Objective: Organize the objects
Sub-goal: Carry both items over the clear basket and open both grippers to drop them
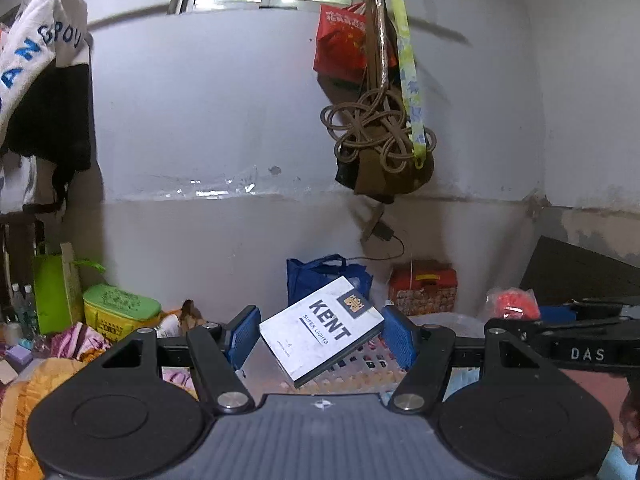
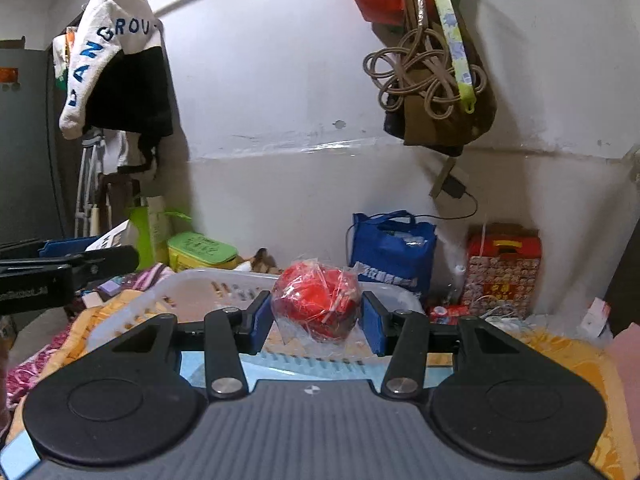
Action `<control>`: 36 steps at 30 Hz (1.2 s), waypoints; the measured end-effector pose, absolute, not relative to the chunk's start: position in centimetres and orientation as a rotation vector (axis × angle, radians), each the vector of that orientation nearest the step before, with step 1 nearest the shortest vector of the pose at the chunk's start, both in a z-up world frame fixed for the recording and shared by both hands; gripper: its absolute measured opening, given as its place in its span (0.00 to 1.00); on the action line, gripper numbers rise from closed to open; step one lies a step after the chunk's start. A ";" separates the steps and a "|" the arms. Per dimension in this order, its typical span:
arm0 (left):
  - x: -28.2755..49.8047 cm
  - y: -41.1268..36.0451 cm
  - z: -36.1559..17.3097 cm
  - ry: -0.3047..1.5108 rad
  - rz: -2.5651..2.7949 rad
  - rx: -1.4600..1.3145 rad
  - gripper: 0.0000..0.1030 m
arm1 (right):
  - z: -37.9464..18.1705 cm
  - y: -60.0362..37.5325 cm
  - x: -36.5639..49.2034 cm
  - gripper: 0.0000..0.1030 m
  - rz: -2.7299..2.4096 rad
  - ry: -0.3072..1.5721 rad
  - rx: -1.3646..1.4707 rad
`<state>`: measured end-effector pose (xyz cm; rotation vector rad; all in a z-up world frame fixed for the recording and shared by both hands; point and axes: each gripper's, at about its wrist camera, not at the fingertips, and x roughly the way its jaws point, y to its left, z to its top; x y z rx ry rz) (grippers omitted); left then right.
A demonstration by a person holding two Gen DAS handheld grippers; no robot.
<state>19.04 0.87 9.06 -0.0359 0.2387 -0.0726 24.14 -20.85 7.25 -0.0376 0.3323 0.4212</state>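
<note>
You're holding both grippers level over the white basket (image 2: 208, 280), left gripper (image 1: 320, 334) clamping a tilted cigarette pack (image 1: 322, 330), right gripper (image 2: 318, 312) squeezing a red wrapped bundle (image 2: 316, 306), with a blue bag (image 2: 394, 250) beyond against the wall.

cigarette pack (image 1: 322, 331): matt cardboard | red bundle (image 2: 316, 305): glossy, probably plastic wrap
</note>
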 end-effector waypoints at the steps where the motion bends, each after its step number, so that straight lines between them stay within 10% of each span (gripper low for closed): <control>1: 19.1 0.9 8.9 0.243 -0.077 -0.042 0.68 | 7.2 -21.1 24.3 0.49 0.426 0.336 -0.028; 25: 21.4 -0.7 6.1 0.364 -0.076 -0.030 0.68 | 4.9 -20.8 25.2 0.50 0.434 0.387 -0.043; 29: 21.0 -1.1 5.9 0.339 -0.070 0.006 0.88 | 4.6 -21.1 25.0 0.97 0.406 0.356 0.000; 36: 19.3 -1.1 6.2 0.218 0.006 0.060 1.00 | 5.3 -23.7 23.3 1.00 0.392 0.274 0.128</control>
